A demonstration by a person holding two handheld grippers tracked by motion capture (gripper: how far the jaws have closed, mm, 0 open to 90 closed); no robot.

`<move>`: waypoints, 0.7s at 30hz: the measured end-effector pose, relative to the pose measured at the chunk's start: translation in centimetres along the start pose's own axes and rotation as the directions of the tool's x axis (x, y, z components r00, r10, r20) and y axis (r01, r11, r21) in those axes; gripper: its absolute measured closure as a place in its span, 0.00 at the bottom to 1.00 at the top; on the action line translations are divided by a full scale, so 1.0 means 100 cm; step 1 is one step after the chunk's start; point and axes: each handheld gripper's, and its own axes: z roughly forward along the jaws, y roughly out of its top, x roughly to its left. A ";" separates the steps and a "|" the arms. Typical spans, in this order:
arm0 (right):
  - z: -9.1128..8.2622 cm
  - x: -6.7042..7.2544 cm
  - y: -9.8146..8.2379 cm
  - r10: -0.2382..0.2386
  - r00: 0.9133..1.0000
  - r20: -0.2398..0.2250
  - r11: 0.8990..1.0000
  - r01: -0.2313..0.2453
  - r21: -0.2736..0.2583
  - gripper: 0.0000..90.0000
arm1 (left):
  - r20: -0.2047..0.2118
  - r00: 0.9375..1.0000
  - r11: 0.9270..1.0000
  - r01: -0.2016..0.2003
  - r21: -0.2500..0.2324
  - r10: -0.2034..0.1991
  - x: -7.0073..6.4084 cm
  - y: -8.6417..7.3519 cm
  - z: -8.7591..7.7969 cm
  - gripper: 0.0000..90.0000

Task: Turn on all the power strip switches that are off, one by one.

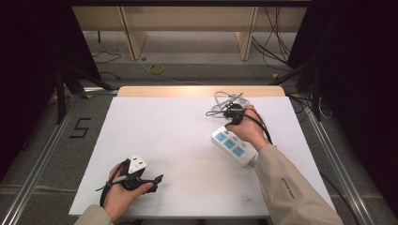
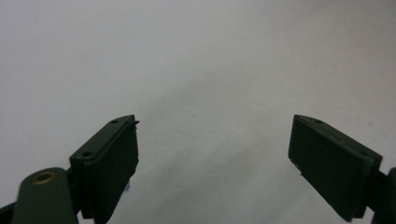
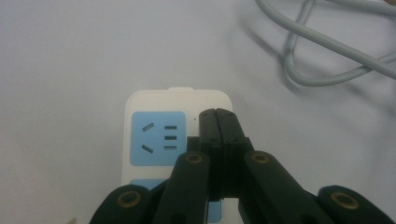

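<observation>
The left hand (image 1: 126,191) comes in from the near edge of the white table (image 1: 178,140), its palm wrapped around the left gripper (image 1: 157,179), which lies low over the near-left part of the board with its jaws pointing toward the right. In the left gripper view those jaws stand wide apart with nothing but bare white surface between them. The right hand (image 1: 248,129), in a beige sleeve (image 1: 291,187), reaches further out and holds the right gripper (image 1: 231,123) tilted down toward the far end of a white power strip (image 1: 233,145). In the right gripper view the right gripper's (image 3: 217,113) jaws are pressed together, holding nothing, just over the power strip's (image 3: 159,135) top face beside its end blue socket (image 3: 158,138); whether the tips touch the plastic is hard to say.

The hand covers most of the right gripper in the high view, and the near end of the power strip is tucked under the sleeve. A grey cable (image 3: 327,46) lies looped on the table just beyond the right gripper's tips, cut off at the frame's edge.

Past the table lie a grey floor with loose wires, pale wooden panels (image 1: 187,28), dark curtains at both sides, and a "5" marking (image 1: 80,127) on the floor to the left.
</observation>
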 end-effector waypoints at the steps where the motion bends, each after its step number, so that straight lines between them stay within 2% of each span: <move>1: 0.002 0.000 0.000 0.001 1.000 0.003 1.000 -0.001 0.002 1.00 | 0.000 1.000 1.000 0.000 -0.001 0.000 0.000 0.000 0.000 0.17; 21: 0.007 0.000 0.004 0.000 1.000 0.004 1.000 -0.001 0.011 1.00 | 0.002 1.000 1.000 0.000 0.000 0.000 0.000 0.000 0.000 0.17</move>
